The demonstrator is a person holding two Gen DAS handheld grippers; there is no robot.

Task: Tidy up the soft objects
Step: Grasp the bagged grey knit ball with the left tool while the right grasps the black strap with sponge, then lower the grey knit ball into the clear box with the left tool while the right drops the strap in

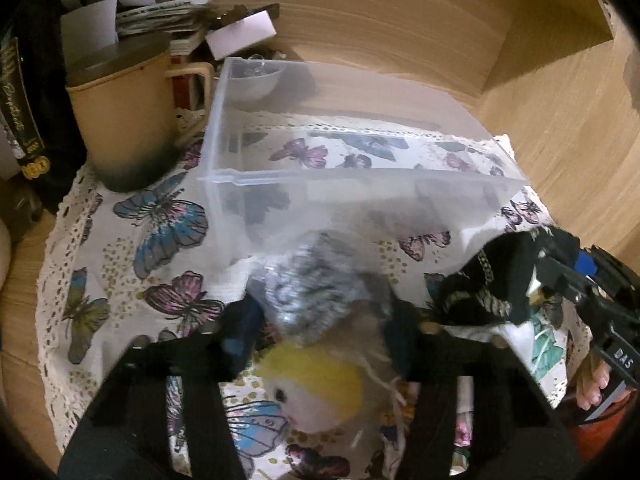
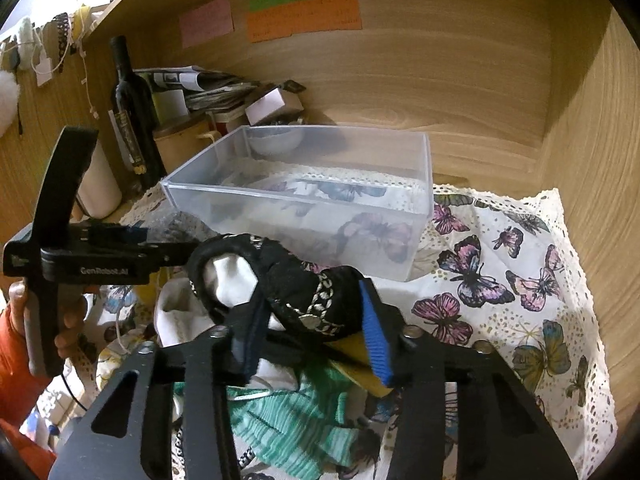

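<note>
A clear plastic bin stands on the butterfly cloth with nothing in it. My left gripper is shut on a grey fuzzy knit item, held just in front of the bin's near wall. A yellow and white plush toy lies under it. My right gripper is shut on a black garment with gold chain trim, lifted above the cloth; it also shows in the left wrist view. A green knit item and a white cloth lie below it.
A tan mug, a dark bottle, a small bowl and stacked papers crowd the back left corner. Wooden walls close the back and right side. The butterfly cloth covers the shelf surface.
</note>
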